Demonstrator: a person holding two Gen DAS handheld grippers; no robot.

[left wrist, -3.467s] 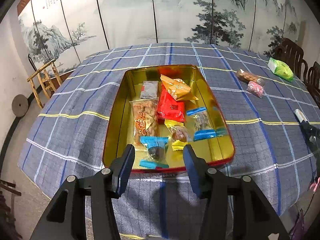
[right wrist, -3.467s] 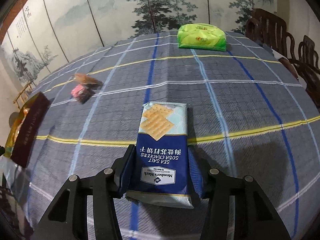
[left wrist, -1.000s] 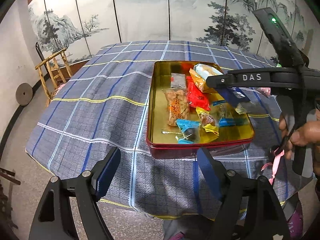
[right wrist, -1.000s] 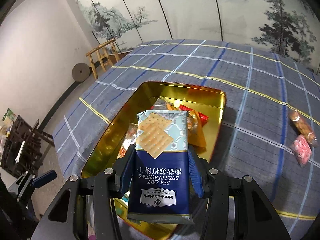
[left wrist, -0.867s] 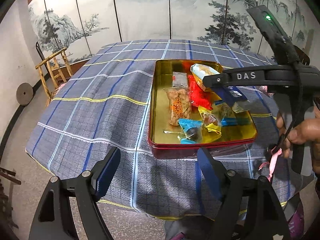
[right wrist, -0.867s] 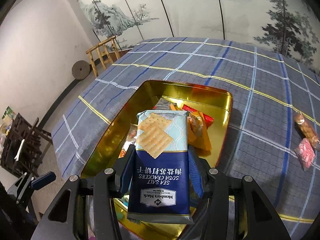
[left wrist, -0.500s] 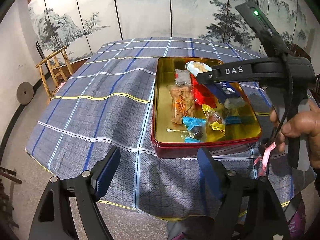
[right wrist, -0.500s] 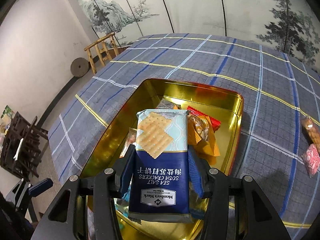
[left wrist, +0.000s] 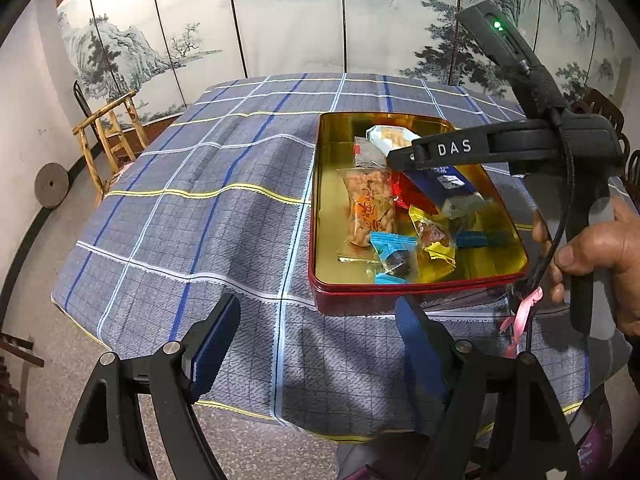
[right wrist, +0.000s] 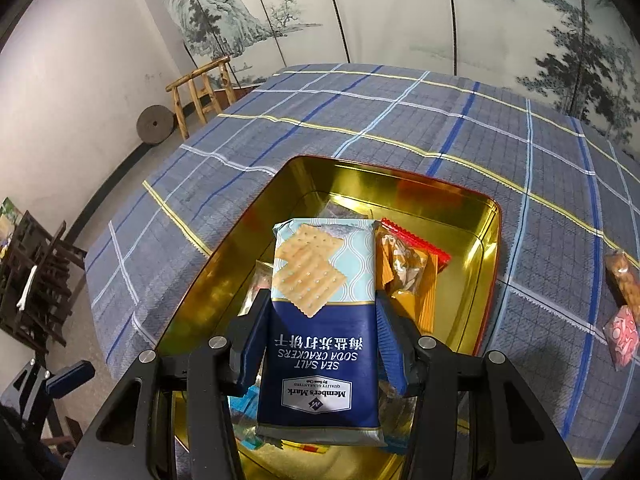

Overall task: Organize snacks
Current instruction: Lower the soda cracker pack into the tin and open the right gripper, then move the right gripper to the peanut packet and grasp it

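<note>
A gold tin with a red outside (left wrist: 322, 200) sits on the checked cloth and holds several snack packs: peanuts (left wrist: 368, 208), a red pack (left wrist: 408, 194), yellow (left wrist: 434, 236) and blue (left wrist: 390, 252) candies. My right gripper (right wrist: 322, 304) is shut on a blue sea salt soda cracker pack (right wrist: 320, 340), which hangs tilted over the tin (right wrist: 460, 280), beside an orange pack (right wrist: 404, 276). From the left wrist, the right gripper (left wrist: 400, 156) reaches in from the right with the cracker pack (left wrist: 448, 178). My left gripper (left wrist: 318, 312) is open and empty, off the table's near edge.
A person's hand (left wrist: 600, 248) grips the right tool's handle. A brown snack (right wrist: 622, 276) and a pink one (right wrist: 622, 336) lie on the cloth right of the tin. A wooden chair (left wrist: 112, 128) stands at the far left, with a painted screen behind.
The right gripper carried the cracker pack from the bare cloth to above the tin, and in the last second edged farther in over it. The left gripper opened wider earlier, then held still.
</note>
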